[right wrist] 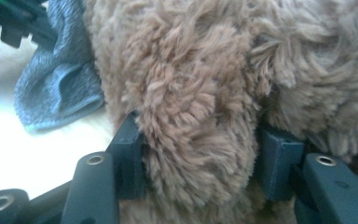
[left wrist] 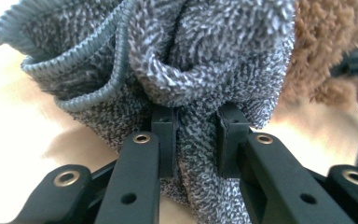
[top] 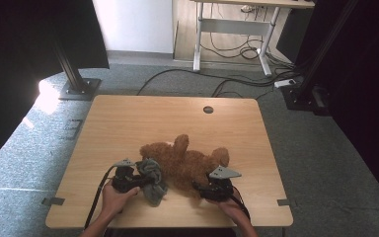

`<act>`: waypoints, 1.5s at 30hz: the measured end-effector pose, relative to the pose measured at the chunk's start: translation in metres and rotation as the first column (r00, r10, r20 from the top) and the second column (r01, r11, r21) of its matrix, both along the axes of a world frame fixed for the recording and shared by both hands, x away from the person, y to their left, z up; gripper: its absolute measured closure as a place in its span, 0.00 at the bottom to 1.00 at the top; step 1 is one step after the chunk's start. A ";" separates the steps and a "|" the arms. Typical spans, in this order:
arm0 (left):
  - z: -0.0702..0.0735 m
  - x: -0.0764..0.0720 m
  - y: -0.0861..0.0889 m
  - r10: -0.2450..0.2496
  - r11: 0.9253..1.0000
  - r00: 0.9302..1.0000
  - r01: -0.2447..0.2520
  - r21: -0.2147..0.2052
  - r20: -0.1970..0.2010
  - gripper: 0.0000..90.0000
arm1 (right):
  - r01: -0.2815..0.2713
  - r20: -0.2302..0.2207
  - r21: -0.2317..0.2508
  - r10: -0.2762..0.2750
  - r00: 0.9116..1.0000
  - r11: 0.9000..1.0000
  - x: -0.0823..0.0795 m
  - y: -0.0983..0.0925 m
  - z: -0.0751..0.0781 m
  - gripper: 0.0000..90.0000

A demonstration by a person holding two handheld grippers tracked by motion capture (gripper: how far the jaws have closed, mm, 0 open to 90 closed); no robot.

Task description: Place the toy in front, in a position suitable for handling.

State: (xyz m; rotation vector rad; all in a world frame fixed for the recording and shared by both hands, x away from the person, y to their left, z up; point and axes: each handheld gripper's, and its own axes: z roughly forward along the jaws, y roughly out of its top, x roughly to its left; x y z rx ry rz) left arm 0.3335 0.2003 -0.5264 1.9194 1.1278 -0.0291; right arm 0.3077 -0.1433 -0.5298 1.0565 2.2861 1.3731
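Observation:
A brown teddy bear (top: 185,163) lies on its back in the middle of the wooden table (top: 128,118). A grey knitted garment (top: 153,177) sits bunched at the bear's left side. My left gripper (top: 140,181) is shut on a fold of that grey knit (left wrist: 200,154), its pads (left wrist: 165,135) pinching the cloth. My right gripper (top: 200,188) is shut on a thick furry limb of the bear (right wrist: 196,126), which bulges between the pads (right wrist: 130,154). Past the limb lies the grey garment (right wrist: 56,88), with the left gripper at the top left corner.
The table has a round cable hole (top: 208,109) near its far edge. Beyond it stand a black stand base (top: 79,89), floor cables (top: 227,81) and a desk frame (top: 232,29). Both hands work at the table's near edge.

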 end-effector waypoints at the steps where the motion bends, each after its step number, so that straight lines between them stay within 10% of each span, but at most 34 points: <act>1: 0.002 0.004 -0.001 0.005 1.000 1.000 -0.005 -0.004 0.004 0.81 | 0.003 0.009 -0.009 -0.003 1.000 1.000 0.002 0.001 0.000 0.50; 11: 0.060 0.006 0.005 -0.002 0.996 0.988 0.016 -0.091 0.154 0.81 | -0.010 0.068 -0.047 0.013 0.998 0.999 0.015 0.001 -0.003 0.51; 18: 0.085 0.039 -0.025 -0.002 0.996 0.980 0.020 -0.089 0.199 0.81 | -0.026 0.092 -0.046 0.030 0.995 0.999 0.020 0.003 -0.005 0.51; 23: 0.079 0.065 -0.049 -0.021 1.000 0.986 0.022 -0.005 0.168 0.78 | -0.027 0.094 -0.036 0.030 0.995 0.999 0.021 0.002 -0.005 0.50; 29: 0.064 0.073 -0.050 -0.020 1.000 0.995 0.020 0.002 0.098 0.80 | -0.025 0.102 -0.032 0.028 0.994 0.999 0.021 0.002 -0.005 0.49; 45: 0.032 0.028 -0.021 0.015 0.995 0.991 -0.002 -0.096 0.131 0.83 | -0.005 0.032 0.053 0.003 0.999 0.999 0.014 0.004 0.008 0.18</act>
